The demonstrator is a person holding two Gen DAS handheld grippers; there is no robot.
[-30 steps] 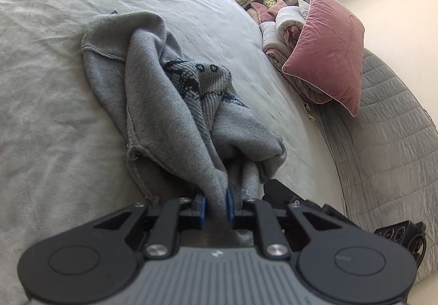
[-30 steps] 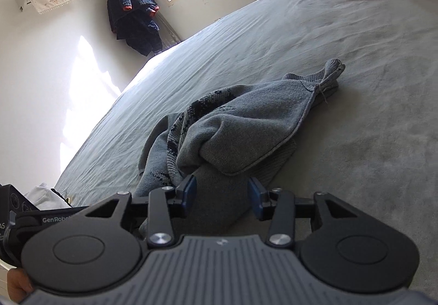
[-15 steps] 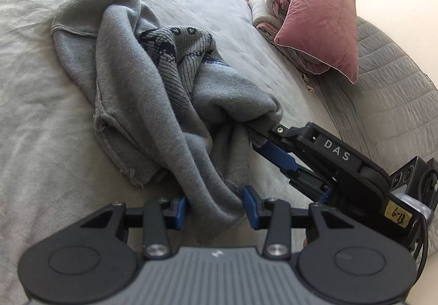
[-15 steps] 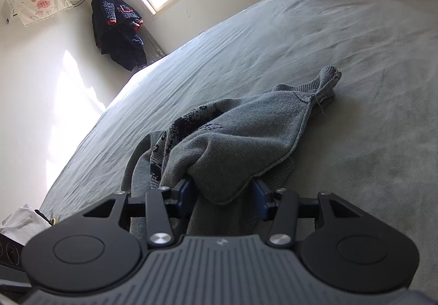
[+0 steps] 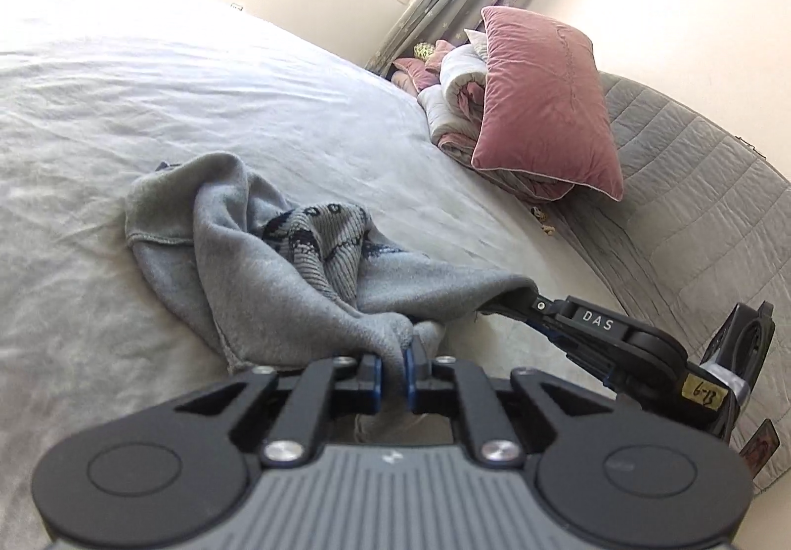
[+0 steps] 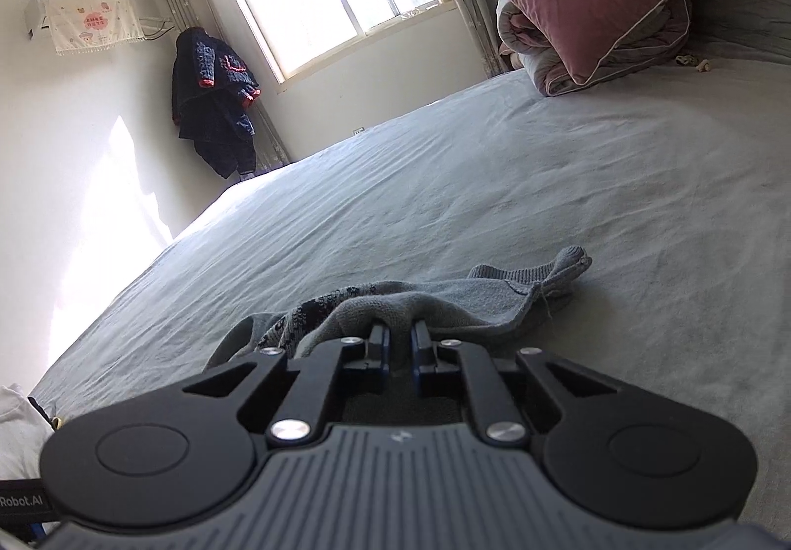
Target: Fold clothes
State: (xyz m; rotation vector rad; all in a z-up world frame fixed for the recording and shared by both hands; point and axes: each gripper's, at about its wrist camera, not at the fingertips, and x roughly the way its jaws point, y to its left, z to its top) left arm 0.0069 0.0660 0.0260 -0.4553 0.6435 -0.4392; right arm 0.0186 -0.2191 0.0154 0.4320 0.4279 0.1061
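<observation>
While grey sweater [image 5: 277, 273] lay bunched mid-frame on grey bed sheet [image 5: 123, 105], we had left gripper [image 5: 393, 369] at bottom centre, jaws just closed, pinching fold of it tight. Right gripper [image 6: 399, 347] did same in its own view, jaws just closed, narrow, sweater [image 6: 445, 303] cloth between pads, and poked in from right of left view. Pink pillow [image 5: 544, 105] sat upper right on rolled quilt [image 5: 455, 105].

Sweater [image 5: 277, 273] – fuzzy grey knit; bedsheet [image 5: 148, 105] – matt cloth; pillow [image 5: 544, 100] – possibly velvet, slight sheen.
</observation>
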